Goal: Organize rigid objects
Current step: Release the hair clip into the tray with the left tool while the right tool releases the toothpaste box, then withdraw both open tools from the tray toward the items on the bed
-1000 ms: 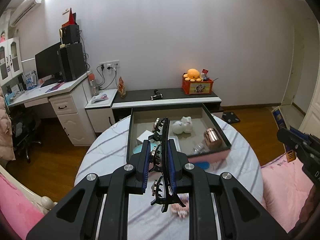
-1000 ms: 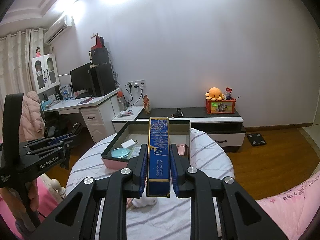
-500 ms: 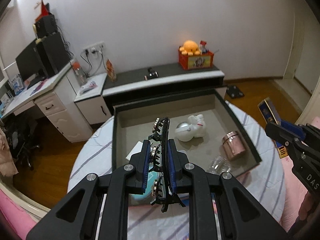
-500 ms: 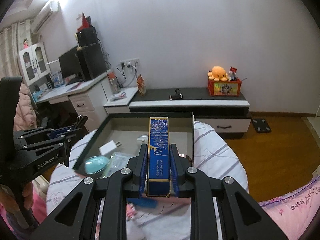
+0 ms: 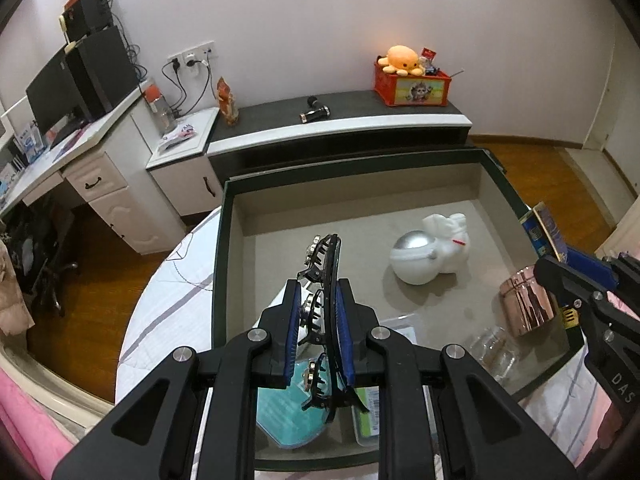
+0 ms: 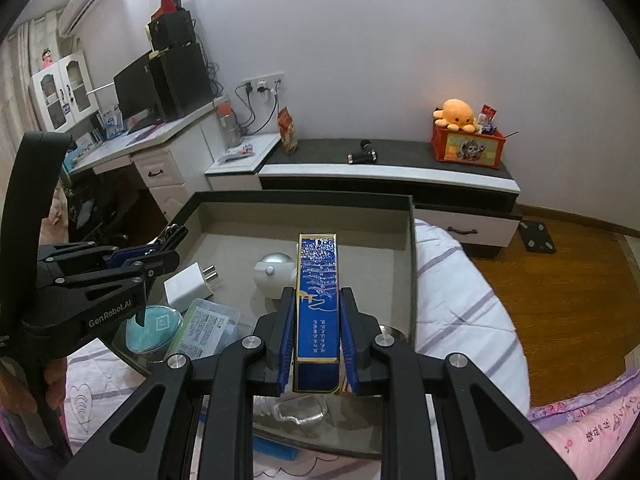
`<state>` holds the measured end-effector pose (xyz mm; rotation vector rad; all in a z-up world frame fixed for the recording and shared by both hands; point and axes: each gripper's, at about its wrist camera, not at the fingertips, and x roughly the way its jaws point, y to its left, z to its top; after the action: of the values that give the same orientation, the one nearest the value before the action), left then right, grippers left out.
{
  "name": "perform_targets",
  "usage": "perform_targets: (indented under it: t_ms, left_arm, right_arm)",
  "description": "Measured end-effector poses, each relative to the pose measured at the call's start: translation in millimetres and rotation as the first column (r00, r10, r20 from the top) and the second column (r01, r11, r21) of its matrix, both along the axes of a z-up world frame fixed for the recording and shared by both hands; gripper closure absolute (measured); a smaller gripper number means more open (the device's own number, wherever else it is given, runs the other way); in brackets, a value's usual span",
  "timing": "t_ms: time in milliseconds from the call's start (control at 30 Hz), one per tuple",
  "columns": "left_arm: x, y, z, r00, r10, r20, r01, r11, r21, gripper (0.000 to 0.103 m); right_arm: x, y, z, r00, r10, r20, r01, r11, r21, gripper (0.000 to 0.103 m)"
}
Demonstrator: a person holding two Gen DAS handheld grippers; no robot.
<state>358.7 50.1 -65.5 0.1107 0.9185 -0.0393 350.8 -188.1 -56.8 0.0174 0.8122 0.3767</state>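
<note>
Black hair clip (image 5: 325,280) clamped in left jaws, blue box (image 6: 317,304) in right jaws, astronaut figure (image 5: 430,249), copper cup (image 5: 527,306) in tray (image 5: 352,168) below

White wall (image 5: 320,20), wooden floor (image 6: 560,280), white desk (image 5: 80,148), low cabinet (image 6: 384,172).

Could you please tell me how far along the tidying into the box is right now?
Already in the box: astronaut figurine, copper tin, white charger. In hand above it: left gripper clamps the hair claw; right gripper clamps the blue carton. Both remain to be placed.
</note>
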Motion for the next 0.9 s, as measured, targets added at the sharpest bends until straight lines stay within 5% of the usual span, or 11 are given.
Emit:
perform_targets:
  t_ms: [33,100,133,167,233,900]
  left_arm:
    - [0,2,-1,1.000,0.002,-0.007,-0.002,1.000,-0.003,0.079]
    - [1,2,-3,1.000,0.008,-0.019,-0.008,1.000,0.006,0.043]
    - [0,3,-2,1.000,0.018,0.001,-0.018,1.000,0.013,0.019]
    - [-2,3,-1,0.999,0.027,0.024,-0.028,0.999,0.020,0.016]
    - [-5,3,2,0.998,0.036,0.048,-0.038,0.999,0.038,0.016]
    - [-26,2,16,0.998,0.023,0.066,-0.027,0.998,0.051,0.016]
  right_arm:
    - [2,1,-1,1.000,-0.003,-0.005,0.003,1.000,-0.001,0.081]
    - [5,0,-2,0.999,-0.032,-0.015,0.032,0.999,-0.010,0.073]
    - [6,0,-1,0.999,-0.047,-0.011,0.047,0.999,-0.017,0.057]
    - [5,0,1,0.998,-0.063,0.005,0.063,0.998,-0.030,0.043]
    - [2,-1,6,0.996,-0.077,0.038,0.079,0.996,-0.052,0.035]
    - [-22,-10,31,0.985,-0.157,0.066,0.161,0.986,-0.050,0.034]
